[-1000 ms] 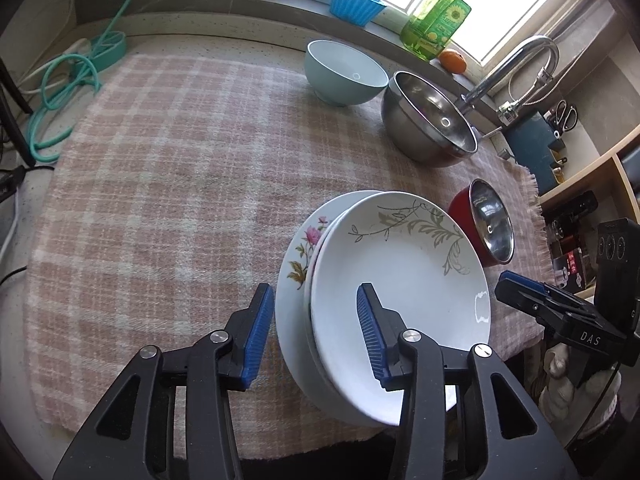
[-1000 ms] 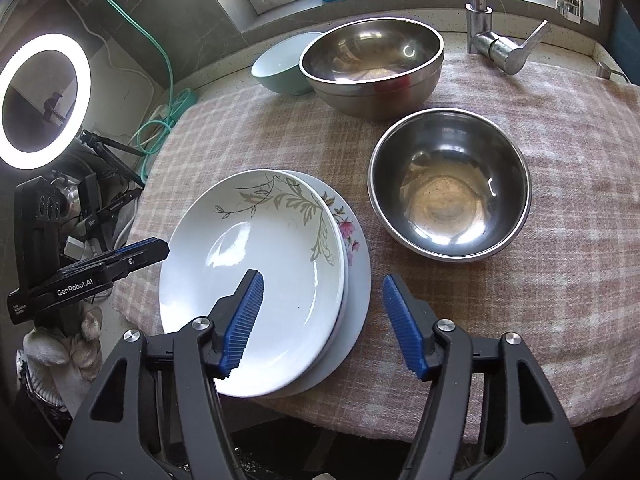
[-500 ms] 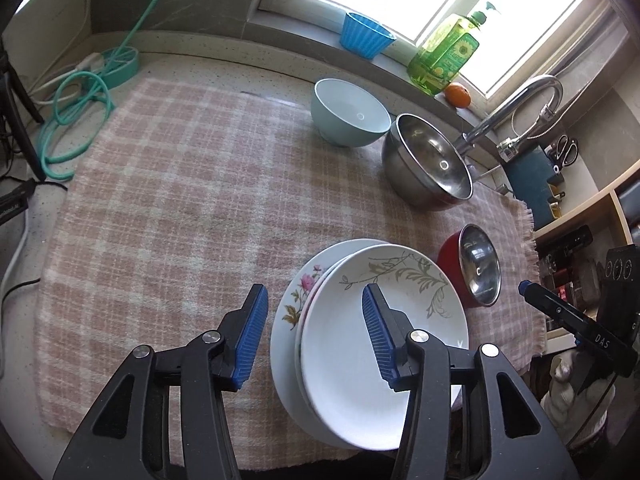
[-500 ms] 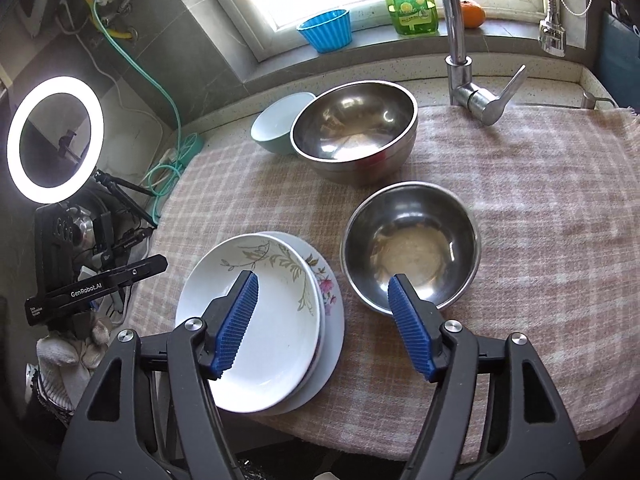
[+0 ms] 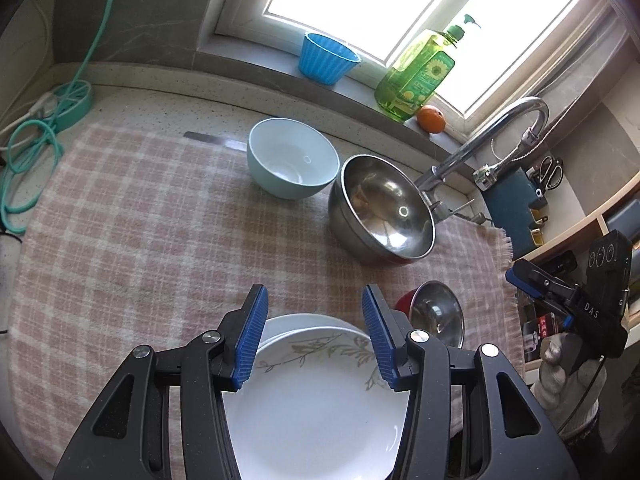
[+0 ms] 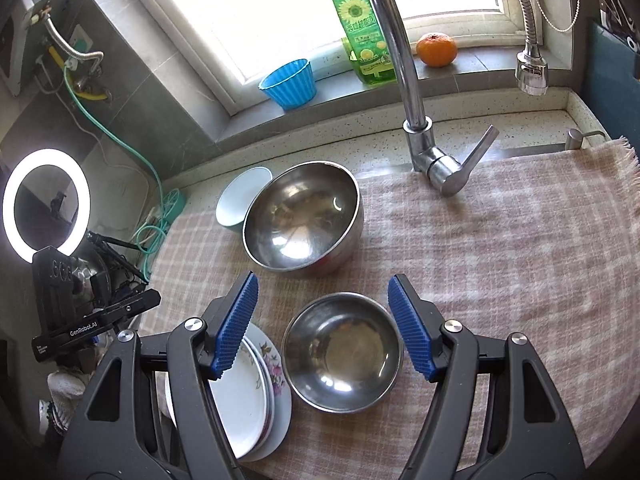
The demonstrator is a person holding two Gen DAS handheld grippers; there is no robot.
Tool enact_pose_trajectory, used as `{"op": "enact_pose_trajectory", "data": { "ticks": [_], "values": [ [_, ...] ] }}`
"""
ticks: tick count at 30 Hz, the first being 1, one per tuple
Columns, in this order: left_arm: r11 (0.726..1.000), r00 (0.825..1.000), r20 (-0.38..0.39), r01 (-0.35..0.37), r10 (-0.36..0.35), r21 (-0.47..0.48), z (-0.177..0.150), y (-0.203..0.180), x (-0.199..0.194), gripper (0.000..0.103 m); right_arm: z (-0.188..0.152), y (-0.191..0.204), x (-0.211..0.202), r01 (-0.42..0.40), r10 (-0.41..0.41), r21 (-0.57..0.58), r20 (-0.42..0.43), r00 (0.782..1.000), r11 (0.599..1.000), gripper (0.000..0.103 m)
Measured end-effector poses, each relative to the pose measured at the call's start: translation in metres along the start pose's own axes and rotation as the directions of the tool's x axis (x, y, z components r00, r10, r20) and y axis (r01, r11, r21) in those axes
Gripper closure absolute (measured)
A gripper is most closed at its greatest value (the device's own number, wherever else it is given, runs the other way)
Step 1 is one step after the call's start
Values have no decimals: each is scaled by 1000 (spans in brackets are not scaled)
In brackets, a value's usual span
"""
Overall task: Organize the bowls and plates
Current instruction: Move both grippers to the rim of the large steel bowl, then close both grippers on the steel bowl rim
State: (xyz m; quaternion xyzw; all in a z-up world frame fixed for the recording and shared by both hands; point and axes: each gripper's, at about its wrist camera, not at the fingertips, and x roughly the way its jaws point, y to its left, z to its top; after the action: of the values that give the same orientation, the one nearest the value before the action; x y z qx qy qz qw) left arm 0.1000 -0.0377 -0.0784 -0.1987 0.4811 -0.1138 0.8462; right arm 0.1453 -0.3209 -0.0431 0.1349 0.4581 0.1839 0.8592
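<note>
Two white plates (image 6: 256, 396) stacked at near edge of the checked cloth (image 6: 500, 248), top one (image 5: 316, 404) with leaf sprig print, bottom floral. Small steel bowl (image 6: 342, 352) (red outside) upright just beside the stack. Large steel bowl (image 6: 302, 218) farther back, pale blue bowl (image 5: 292, 158) touching it, both upright, empty.

My view of the stacked plates (image 5: 316, 412) was cut by the bottom edge, the pale bowl (image 6: 240, 204) half hidden behind the big steel bowl (image 6: 302, 216), label print on the soap bottle (image 6: 360, 28) too small for me to read
</note>
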Motion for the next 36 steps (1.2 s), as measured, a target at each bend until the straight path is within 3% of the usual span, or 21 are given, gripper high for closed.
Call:
{"op": "enact_pose_trajectory", "data": {
  "ticks": [9, 17, 22, 31, 34, 36],
  "values": [
    [999, 999, -30, 36, -36, -27, 36, -23, 43, 55, 35, -21, 46, -45, 47, 57, -49, 998, 997, 34],
    [994, 996, -75, 44, -52, -96, 53, -22, 80, 55, 47, -41, 93, -46, 61, 130, -120, 991, 990, 55],
    [995, 995, -94, 23, -32, -95, 56, -23, 92, 55, 49, -46, 109, -52, 73, 155, -137, 988, 987, 57],
    [997, 993, -114, -10, 1, -78, 58, -23, 110, 56, 50, -52, 129, -56, 87, 183, -166, 982, 982, 76],
    [998, 993, -120, -11, 3, -67, 59, -24, 115, 58, 50, -50, 136, -59, 91, 176, -179, 980, 983, 82],
    [998, 992, -125, -14, 8, -54, 58, -24, 119, 67, 49, -48, 139, -54, 85, 168, -185, 979, 984, 85]
  ]
}}
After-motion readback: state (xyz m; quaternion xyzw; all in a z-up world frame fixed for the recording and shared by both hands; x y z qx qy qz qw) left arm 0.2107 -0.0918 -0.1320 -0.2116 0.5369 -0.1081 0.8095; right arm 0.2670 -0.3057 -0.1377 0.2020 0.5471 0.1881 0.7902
